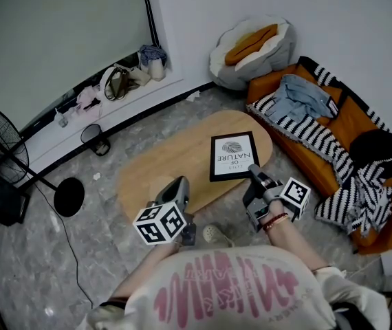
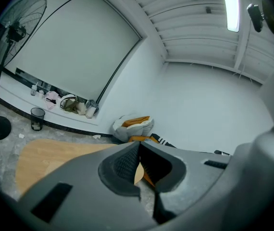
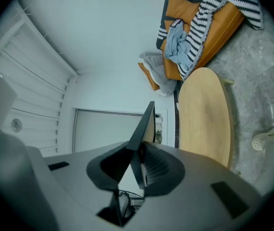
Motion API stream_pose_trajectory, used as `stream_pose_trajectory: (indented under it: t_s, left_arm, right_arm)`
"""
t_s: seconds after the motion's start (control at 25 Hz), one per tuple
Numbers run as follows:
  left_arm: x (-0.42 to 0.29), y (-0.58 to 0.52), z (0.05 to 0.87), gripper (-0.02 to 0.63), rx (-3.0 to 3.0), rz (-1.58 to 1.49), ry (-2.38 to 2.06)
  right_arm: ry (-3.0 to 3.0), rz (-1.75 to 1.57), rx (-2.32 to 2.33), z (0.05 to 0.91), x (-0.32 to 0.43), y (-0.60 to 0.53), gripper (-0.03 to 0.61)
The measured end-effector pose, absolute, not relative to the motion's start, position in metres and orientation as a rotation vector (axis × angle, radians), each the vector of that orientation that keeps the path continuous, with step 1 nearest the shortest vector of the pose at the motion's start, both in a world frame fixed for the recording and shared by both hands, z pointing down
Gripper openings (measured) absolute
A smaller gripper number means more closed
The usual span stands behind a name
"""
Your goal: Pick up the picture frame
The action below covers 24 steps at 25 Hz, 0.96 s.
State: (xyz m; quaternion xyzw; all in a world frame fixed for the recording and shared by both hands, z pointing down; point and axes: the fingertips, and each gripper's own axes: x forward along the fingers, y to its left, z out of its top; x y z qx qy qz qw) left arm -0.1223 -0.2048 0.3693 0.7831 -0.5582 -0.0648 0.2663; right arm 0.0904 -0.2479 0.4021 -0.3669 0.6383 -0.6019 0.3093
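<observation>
The picture frame (image 1: 233, 155) is black-edged, with a white print of a shell and dark lettering. It shows over the right half of the oval wooden table (image 1: 161, 167). My right gripper (image 1: 254, 173) is shut on its near right corner. In the right gripper view the frame's thin black edge (image 3: 145, 121) runs up out of the right gripper (image 3: 138, 150), clamped between the pads. Whether the frame still rests on the table I cannot tell. My left gripper (image 1: 182, 185) hovers at the table's near edge, left of the frame and apart from it. The left gripper (image 2: 139, 147) is shut on nothing.
An orange sofa (image 1: 351, 126) with striped blankets and clothes stands to the right of the table. A cushion pile (image 1: 251, 47) lies in the far corner. A standing fan (image 1: 3, 150) and a small bin (image 1: 94, 139) are at the left. A slipper (image 1: 216, 235) lies on the floor by the table's near edge.
</observation>
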Motion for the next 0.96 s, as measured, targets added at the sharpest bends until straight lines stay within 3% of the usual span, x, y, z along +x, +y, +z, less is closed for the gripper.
stream_pose_trajectory:
  t_s: [0.96]
  left_arm:
    - [-0.123, -0.196, 0.389, 0.003, 2.056, -0.146, -1.490]
  right_arm:
    - [1.689, -1.614, -0.952, 0.412, 0.089, -0.242, 0.080]
